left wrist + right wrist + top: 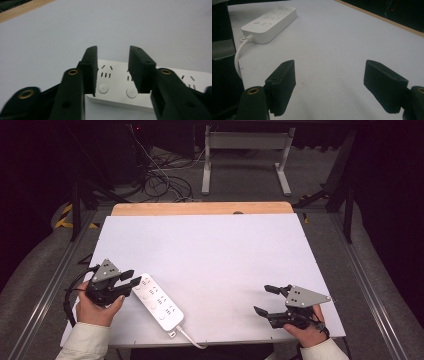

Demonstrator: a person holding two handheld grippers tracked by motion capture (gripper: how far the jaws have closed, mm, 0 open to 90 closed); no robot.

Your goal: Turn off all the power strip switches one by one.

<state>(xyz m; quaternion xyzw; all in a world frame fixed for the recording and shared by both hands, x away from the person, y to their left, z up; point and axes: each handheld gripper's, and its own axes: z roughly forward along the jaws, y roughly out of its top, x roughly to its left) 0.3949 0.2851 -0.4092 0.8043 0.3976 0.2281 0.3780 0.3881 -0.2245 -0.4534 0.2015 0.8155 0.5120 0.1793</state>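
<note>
Left gripper view: jaws of the left gripper (pixel 112 72) stand parted, holding nothing, poised over one end of the power strip (pixel 117 87). Right gripper (pixel 272 301) jaws are spread wide and empty, well apart from it. One power strip lies at the near left of the surface (pixel 225 250), its cable (pixel 192 340) trailing off the edge. Judged rigid, light, smooth-sided; grip across the narrow width.
</note>
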